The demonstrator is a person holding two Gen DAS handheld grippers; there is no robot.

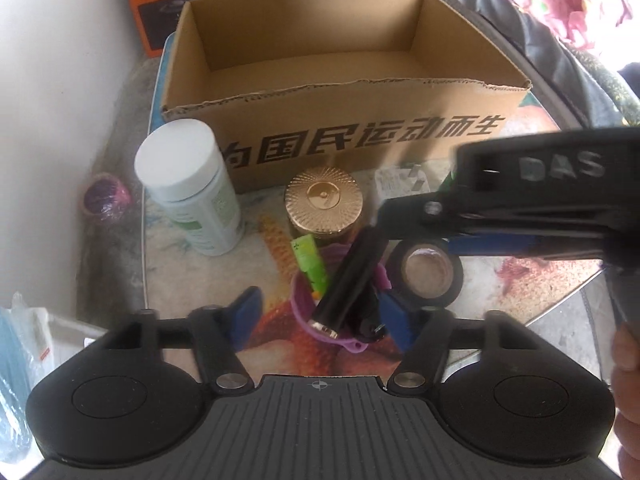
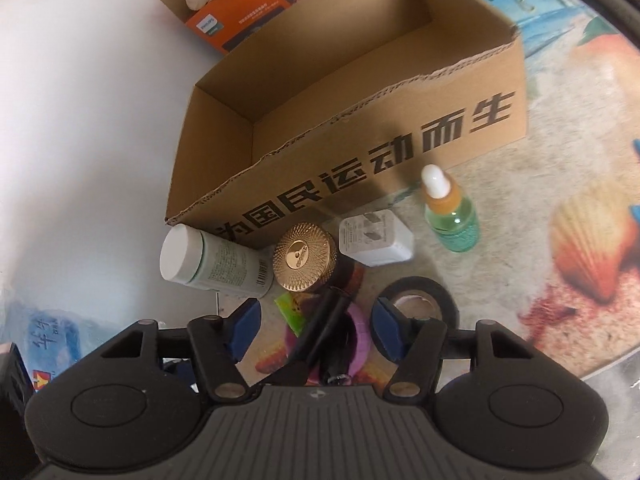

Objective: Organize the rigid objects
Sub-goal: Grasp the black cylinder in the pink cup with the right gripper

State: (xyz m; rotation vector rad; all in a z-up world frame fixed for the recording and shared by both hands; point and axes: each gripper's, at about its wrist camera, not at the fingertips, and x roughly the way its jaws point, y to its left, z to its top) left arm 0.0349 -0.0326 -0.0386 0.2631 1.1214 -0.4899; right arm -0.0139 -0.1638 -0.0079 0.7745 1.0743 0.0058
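We saw one corrugated cardboard box [image 1: 320,92] standing open on the desk [image 2: 540,184], whose glossy top bore a seashell print. Before it stood one white-capped plastic bottle [image 1: 188,184], one ribbed gold-lidded jar [image 1: 324,200] and one black tape roll [image 1: 428,272]. Our left claw [image 1: 320,312] stood apart around a purple cup [image 1: 304,300] holding a black cylinder [image 1: 348,280]; our right claw [image 2: 316,328] stood apart above it.

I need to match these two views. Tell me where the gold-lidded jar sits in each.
Left wrist: gold-lidded jar at centre, just below the cardboard box.
Right wrist: jar left of centre, below the box's printed wall.
Shared landmark: white-capped bottle beside the jar.
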